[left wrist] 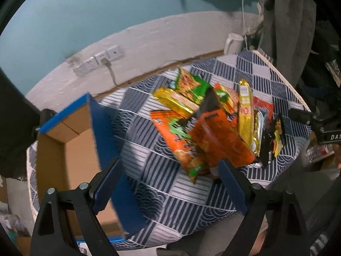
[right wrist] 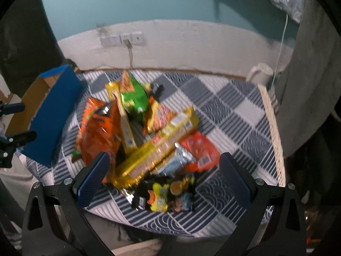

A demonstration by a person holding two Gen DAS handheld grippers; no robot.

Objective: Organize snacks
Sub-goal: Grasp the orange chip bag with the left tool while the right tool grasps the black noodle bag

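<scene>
A pile of snack packets lies on the patterned tablecloth (left wrist: 149, 166): orange bags (left wrist: 215, 140) (right wrist: 100, 132), a green bag (left wrist: 191, 85) (right wrist: 134, 100), gold packets (left wrist: 246, 111) (right wrist: 157, 149), a red packet (right wrist: 200, 147) and a black packet (left wrist: 273, 140) (right wrist: 166, 194). An open blue cardboard box (left wrist: 70, 149) (right wrist: 53, 115) stands left of the pile. My left gripper (left wrist: 170, 183) is open and empty above the cloth, between box and pile. My right gripper (right wrist: 164, 179) is open and empty over the pile's near edge.
A white mug (left wrist: 233, 42) (right wrist: 260, 74) stands at the table's back right corner. A wall with sockets (right wrist: 123, 39) runs behind the table. Grey fabric (right wrist: 309, 85) hangs to the right. The other gripper shows at each view's edge (left wrist: 324, 128) (right wrist: 12, 140).
</scene>
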